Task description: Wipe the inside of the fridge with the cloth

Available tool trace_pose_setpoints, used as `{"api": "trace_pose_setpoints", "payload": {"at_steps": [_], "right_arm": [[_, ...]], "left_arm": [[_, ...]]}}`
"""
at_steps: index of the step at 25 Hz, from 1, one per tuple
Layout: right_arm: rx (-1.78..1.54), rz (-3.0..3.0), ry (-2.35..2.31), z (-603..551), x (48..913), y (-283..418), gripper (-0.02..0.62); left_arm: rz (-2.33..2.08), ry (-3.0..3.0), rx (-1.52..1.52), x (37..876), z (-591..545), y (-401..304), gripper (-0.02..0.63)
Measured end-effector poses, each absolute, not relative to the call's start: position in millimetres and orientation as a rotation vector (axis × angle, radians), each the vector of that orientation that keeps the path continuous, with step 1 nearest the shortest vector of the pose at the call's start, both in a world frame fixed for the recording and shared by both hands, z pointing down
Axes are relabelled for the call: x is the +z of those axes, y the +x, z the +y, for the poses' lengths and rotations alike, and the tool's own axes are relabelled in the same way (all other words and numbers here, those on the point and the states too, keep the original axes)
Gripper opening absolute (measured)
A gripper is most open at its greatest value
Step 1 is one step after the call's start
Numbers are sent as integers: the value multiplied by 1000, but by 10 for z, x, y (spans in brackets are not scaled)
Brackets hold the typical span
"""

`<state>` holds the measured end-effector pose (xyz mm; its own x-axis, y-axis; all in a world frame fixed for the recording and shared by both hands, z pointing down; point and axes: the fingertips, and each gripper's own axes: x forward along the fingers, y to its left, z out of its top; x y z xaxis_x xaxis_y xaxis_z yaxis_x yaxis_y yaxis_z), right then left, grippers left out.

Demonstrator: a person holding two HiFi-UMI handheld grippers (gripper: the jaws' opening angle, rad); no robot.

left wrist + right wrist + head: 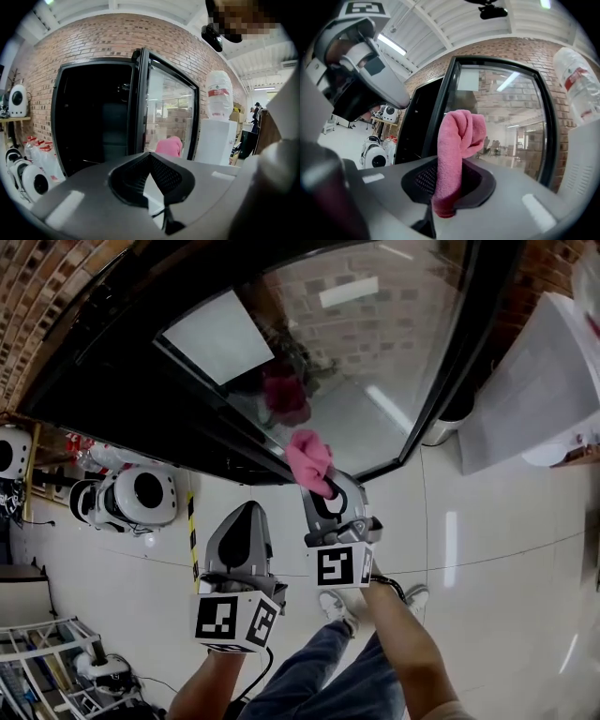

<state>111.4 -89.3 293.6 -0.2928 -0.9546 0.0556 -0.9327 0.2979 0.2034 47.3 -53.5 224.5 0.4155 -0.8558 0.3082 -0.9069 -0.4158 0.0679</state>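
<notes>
Cloth [457, 140], pink, sits clenched in your right tongs [326, 495], near the open fridge [93, 122] door [375, 362]. Your left tongs [149, 159] are closed on nothing.

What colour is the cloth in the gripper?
Pink. The cloth shows best in the right gripper view.

Workshop or lab hall: brick wall [93, 42] backing fridge [93, 117], white machines [141, 495] sitting on glossy floor [487, 549], water dispenser [218, 145] standing, strip lights [393, 44] shining overhead.
</notes>
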Motion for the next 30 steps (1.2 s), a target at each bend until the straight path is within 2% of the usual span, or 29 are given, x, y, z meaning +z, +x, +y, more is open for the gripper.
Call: {"api": "trace_pose_setpoints", "payload": {"at_steps": [9, 19, 24, 30], "right_arm": [[-204, -2332, 1808, -1086, 3150, 2211, 61], [-220, -2242, 1819, -1225, 3357, 3391, 61], [-292, -2261, 1766, -1227, 3307, 3451, 61], [-308, -2359, 1684, -927, 3072, 2852, 61]], "left_arm": [[-1587, 2458, 360, 2400, -532, 1169, 12], [-1658, 2424, 246, 2475, -586, 1807, 12], [-1664, 2434, 240, 2542, -565, 1959, 12], [-1724, 2388, 227, 2606, -600, 1659, 12]]}}
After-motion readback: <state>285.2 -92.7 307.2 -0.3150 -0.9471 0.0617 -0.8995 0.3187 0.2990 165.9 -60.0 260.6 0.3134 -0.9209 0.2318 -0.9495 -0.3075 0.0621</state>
